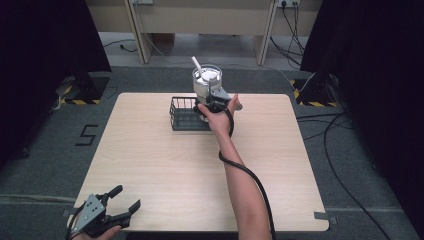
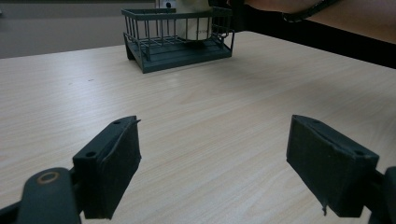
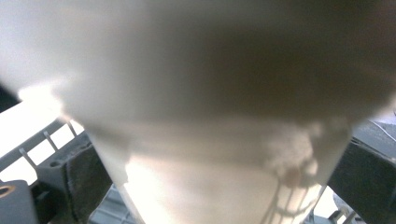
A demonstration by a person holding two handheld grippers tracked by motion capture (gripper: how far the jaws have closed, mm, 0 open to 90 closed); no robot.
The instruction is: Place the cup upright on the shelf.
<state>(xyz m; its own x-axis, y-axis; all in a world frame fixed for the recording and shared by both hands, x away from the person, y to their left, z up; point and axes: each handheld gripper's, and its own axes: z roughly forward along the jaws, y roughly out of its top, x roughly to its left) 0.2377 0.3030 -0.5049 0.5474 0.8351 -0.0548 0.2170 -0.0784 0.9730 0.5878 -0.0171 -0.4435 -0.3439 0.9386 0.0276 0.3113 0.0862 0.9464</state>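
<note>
The right gripper [image 1: 212,100] is clamped on a clear plastic cup [image 1: 207,80] with a white straw [image 1: 196,63], at the right end of the dark wire basket [image 1: 181,114] near the far edge of the wooden table [image 1: 165,170]. In the left gripper view the cup's base [image 2: 195,29] appears to sit inside the basket [image 2: 154,49], though I cannot tell whether it rests on the floor or hangs just above it. In the right gripper view the cup wall [image 3: 224,177] sits tight between the two black jaws.

The cup looks light and thin-walled, likely to buckle if squeezed hard and slippery where smooth. The lower half, below the wider lidded rim, is the safer place to hold; keep it upright for whatever pale contents it carries.

The left gripper [image 1: 125,200] rests at the near left corner with its jaws wide apart, holding nothing.
</note>
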